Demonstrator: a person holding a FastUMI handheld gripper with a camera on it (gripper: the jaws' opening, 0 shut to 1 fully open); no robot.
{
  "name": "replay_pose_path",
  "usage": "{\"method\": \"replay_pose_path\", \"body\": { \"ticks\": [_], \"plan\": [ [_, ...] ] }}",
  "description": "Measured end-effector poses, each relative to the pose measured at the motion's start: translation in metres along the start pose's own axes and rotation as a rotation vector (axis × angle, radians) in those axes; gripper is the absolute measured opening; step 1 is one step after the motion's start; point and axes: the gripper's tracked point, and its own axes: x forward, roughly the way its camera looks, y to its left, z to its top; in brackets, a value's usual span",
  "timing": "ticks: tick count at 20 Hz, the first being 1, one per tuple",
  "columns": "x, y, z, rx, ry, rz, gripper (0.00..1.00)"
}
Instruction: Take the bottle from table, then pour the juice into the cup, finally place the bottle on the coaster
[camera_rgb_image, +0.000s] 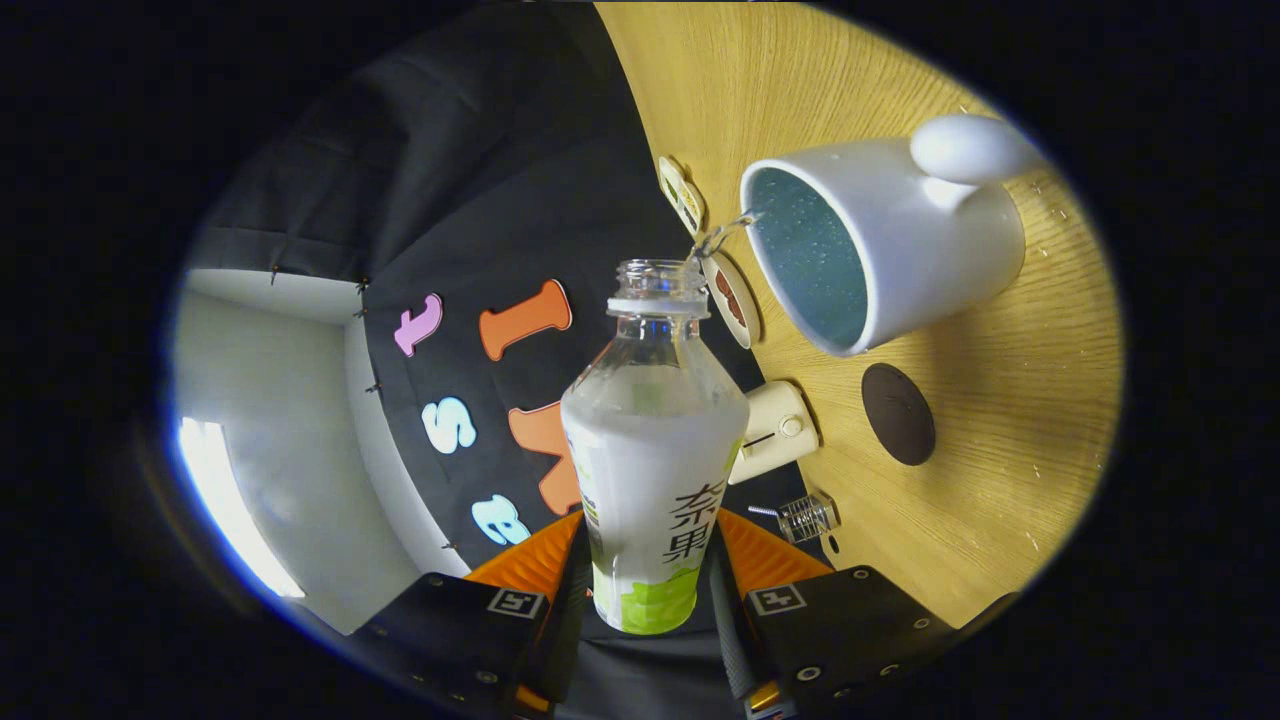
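The tongs (650, 590) grasp a clear plastic bottle (655, 450) between both fingers, pressing its labelled lower body. The whole scene is rolled sideways, so the wooden bench (1000, 480) rises like a wall. The uncapped bottle mouth points toward a white cup (900, 240) with a blue inside, and a thin stream of liquid (722, 232) bridges mouth and rim. A dark round coaster (898, 413) lies on the bench near the cup.

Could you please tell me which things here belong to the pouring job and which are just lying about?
Job: bottle, held between the gripper fingers and pouring; white cup; dark round coaster.
Lying about: cream box, small clear cap-like piece, two discs beyond the bottle mouth.
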Motion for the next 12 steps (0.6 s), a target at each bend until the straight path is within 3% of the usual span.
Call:
{"method": "replay_pose_path", "body": {
  "ticks": [12],
  "plan": [
    [0.007,0.011,0.001,0.102,-0.017,0.014,0.59]
  ]
}}
